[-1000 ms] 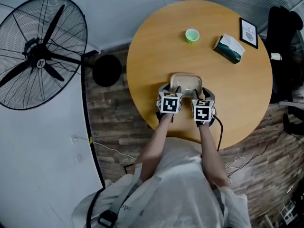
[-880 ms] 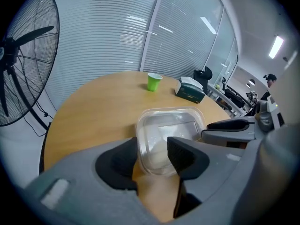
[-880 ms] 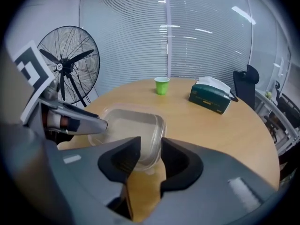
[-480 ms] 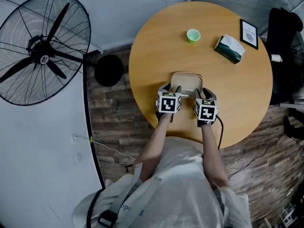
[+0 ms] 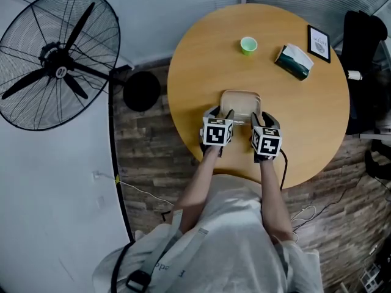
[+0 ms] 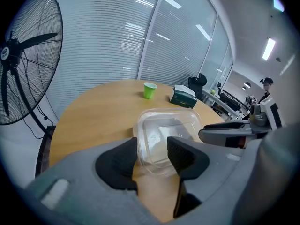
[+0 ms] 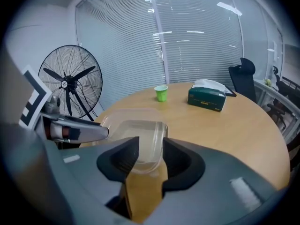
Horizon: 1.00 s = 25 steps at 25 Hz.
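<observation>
From the head view, the person is holding both tools at the near edge of a clear container (image 5: pixel 240 101) that is sitting on the round bench (image 5: pixel 305 121). The left hand-held gripper (image 5: pixel 221 113) is at its near left corner and the right hand-held gripper (image 5: pixel 259 116) at its near right corner. A green cup (image 5: pixel 248 44), a tissue box (image 5: pixel 293 61) and a small frame (image 5: pixel 319 43) are lying well beyond it, and a fan (image 5: pixel 55 69) is standing on the floor to the left.

In the left gripper view, the jaws are standing narrow, closing on the container's left wall at the corner.

In the right gripper view, the jaws are likewise narrow, pinching the container's right wall, with the cup and tissue box showing far behind.
</observation>
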Each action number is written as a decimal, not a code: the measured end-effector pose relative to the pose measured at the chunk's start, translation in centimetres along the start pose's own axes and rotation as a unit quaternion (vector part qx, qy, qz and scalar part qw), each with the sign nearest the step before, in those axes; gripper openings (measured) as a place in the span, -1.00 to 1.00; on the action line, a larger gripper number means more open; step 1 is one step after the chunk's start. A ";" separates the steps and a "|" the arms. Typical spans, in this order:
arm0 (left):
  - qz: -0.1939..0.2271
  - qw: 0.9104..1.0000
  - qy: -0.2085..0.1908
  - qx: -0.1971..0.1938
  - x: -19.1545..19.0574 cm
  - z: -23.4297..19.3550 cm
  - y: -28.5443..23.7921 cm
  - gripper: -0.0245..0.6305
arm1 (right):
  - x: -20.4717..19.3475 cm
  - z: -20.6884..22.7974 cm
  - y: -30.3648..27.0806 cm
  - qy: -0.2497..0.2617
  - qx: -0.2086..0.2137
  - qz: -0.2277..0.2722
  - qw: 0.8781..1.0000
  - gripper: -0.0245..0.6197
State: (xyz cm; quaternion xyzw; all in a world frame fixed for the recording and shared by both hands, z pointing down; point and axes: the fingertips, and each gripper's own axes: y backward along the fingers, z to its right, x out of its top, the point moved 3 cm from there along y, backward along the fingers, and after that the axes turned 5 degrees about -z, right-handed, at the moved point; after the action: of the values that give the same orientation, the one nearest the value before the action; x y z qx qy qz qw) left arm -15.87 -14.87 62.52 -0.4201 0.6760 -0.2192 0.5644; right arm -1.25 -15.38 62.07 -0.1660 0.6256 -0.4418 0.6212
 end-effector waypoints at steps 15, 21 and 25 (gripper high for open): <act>0.043 0.999 -0.011 -0.007 -0.5 0.7 3.4 -0.29 | 0.1 -1.5 3.2 -0.021 0.036 0.048 0.998 -0.40; 0.057 0.998 -0.016 -0.006 -0.8 0.6 4.7 -0.29 | -0.1 -2.3 4.2 -0.029 0.051 0.059 0.997 -0.39; 0.059 0.998 -0.023 -0.010 -1.2 0.8 5.2 -0.29 | -0.3 -2.6 4.8 -0.030 0.049 0.065 0.996 -0.39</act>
State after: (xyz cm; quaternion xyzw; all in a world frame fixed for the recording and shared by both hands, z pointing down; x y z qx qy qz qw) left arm -16.81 -10.89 59.01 -0.3899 0.6887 -0.1685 0.5876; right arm -1.92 -11.62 58.16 -0.1071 0.5934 -0.4254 0.6749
